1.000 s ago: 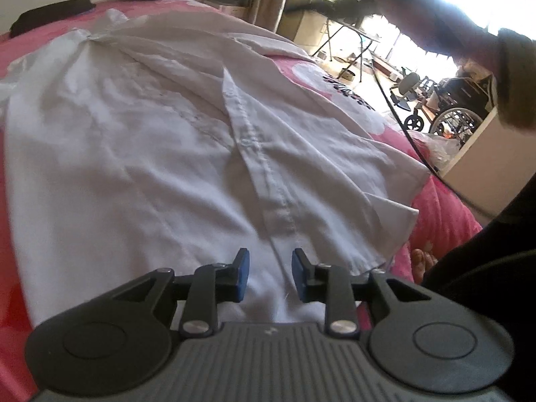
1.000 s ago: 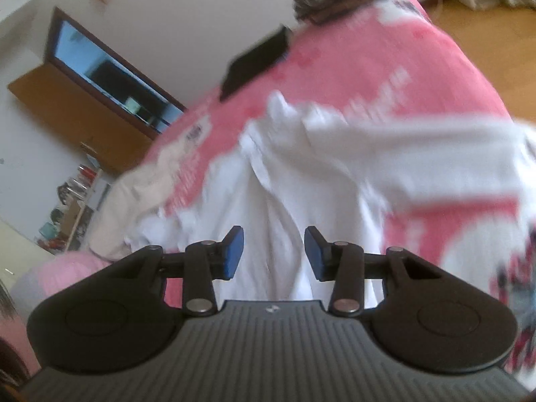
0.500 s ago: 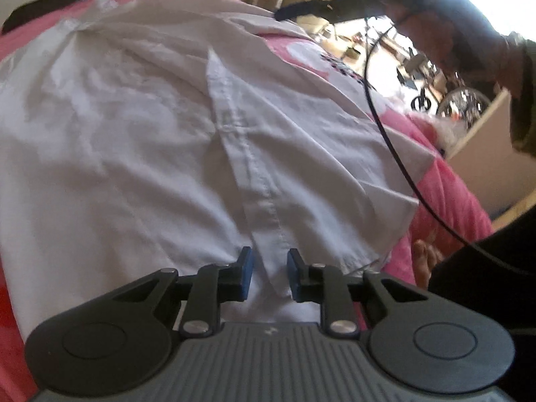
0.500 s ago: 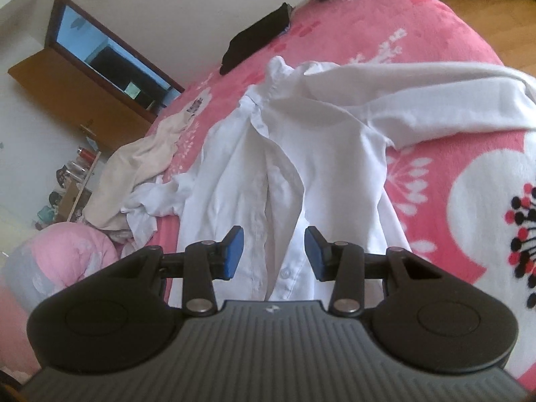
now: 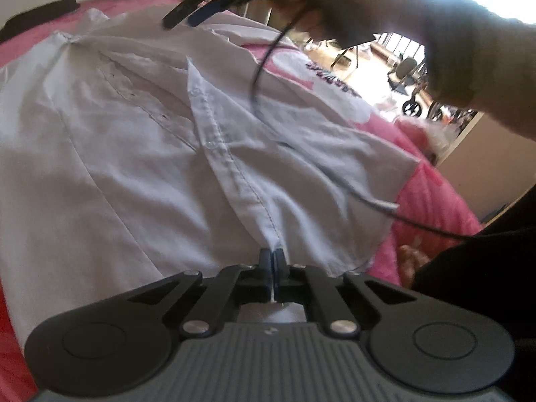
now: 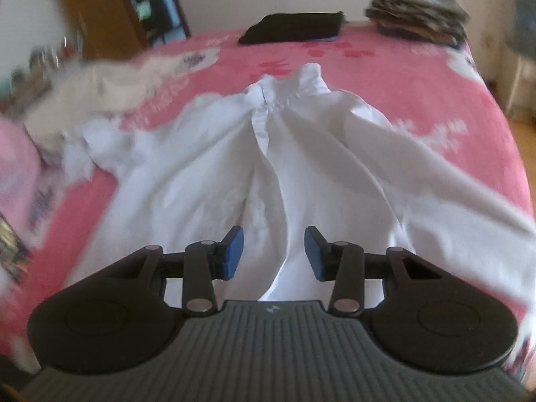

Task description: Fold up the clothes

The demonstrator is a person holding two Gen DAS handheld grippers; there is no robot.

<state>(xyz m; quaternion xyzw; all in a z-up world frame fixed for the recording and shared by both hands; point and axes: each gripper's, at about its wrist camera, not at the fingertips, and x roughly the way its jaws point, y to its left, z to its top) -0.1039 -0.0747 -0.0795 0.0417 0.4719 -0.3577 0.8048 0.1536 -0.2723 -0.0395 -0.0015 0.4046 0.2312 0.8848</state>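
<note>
Through the left wrist view my left hand-held gripper had just pinched the white shirt at its hem, while the right view showed my right hand-held gripper spread, the shirt unfolded on the bed.

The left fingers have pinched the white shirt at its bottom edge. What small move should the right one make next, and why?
Probably lower the right gripper onto the hem and close it. The left gripper has just closed on the button strip of the white shirt, while the right fingers stand apart above cloth, gripping nothing. Folding likely needs both ends held.
</note>
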